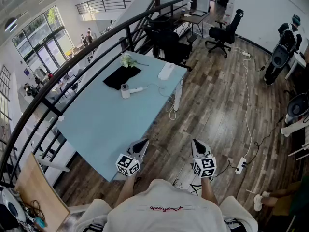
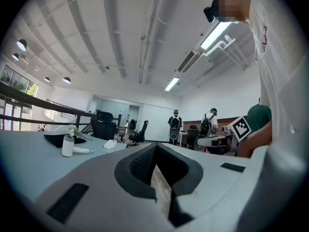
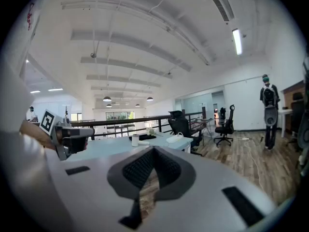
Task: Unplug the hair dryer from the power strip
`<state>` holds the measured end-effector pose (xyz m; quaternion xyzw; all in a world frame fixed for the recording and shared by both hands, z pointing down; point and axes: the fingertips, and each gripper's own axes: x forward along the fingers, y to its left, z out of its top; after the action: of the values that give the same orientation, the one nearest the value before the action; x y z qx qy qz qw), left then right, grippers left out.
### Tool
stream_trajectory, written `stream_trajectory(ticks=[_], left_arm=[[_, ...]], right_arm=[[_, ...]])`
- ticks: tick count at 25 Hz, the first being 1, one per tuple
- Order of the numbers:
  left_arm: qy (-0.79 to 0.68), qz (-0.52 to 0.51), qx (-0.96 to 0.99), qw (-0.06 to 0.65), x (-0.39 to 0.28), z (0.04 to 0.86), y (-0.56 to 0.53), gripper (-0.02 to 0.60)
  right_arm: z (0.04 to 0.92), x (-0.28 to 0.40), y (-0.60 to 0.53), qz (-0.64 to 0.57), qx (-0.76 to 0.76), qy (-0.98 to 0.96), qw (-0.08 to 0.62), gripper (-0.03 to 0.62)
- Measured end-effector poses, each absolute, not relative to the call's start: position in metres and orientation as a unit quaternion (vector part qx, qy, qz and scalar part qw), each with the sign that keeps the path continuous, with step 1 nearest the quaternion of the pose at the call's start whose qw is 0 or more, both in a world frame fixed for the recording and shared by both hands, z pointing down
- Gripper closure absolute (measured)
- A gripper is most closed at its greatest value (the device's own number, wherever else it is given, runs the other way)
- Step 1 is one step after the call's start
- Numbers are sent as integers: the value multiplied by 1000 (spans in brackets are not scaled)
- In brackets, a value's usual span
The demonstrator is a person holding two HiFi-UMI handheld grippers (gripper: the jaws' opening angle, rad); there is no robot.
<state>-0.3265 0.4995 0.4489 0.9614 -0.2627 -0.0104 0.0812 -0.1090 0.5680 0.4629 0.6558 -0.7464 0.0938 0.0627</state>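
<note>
Overview of the room from the near end of the light blue table (image 1: pixel 99 129). The person stands at the table's near right corner with a gripper in each hand. The left gripper (image 1: pixel 141 145) hangs over that corner; the right gripper (image 1: pixel 198 146) hangs to its right, above the wooden floor (image 1: pixel 217 110). Both point toward the far end.

In the left gripper view the left gripper (image 2: pixel 155 153) has its jaws pressed together with nothing between them; only floor shows through the notch behind the tips. The right gripper (image 3: pixel 153 153) is likewise closed on nothing.

The white hair dryer (image 1: pixel 128 90) lies on the far half of the table, well apart from both grippers, its round body to the left and its handle to the right. Just beyond it lies a black cloth (image 1: pixel 121 77), with a small bunch of flowers (image 1: pixel 128 60) at the far edge. The white power strip (image 1: pixel 166 71) lies near the far right corner. A thin white cable (image 1: pixel 171 108) runs across the top and hangs off the right edge. Whether the plug sits in the strip cannot be made out from here.

The dryer (image 2: pixel 68 145) and strip (image 2: pixel 111 144) also appear small in the left gripper view.
</note>
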Motion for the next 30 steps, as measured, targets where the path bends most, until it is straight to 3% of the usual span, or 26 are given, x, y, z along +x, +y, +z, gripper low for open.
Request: stream_trajectory(ticks=[15, 30], left_arm=[[-281, -15, 956, 78, -314, 449, 486, 574], [-296, -15, 952, 73, -250, 448, 505, 574]], right_arm=[[466, -81, 561, 91, 661, -744, 45, 577], [465, -20, 573, 92, 644, -759, 42, 577]])
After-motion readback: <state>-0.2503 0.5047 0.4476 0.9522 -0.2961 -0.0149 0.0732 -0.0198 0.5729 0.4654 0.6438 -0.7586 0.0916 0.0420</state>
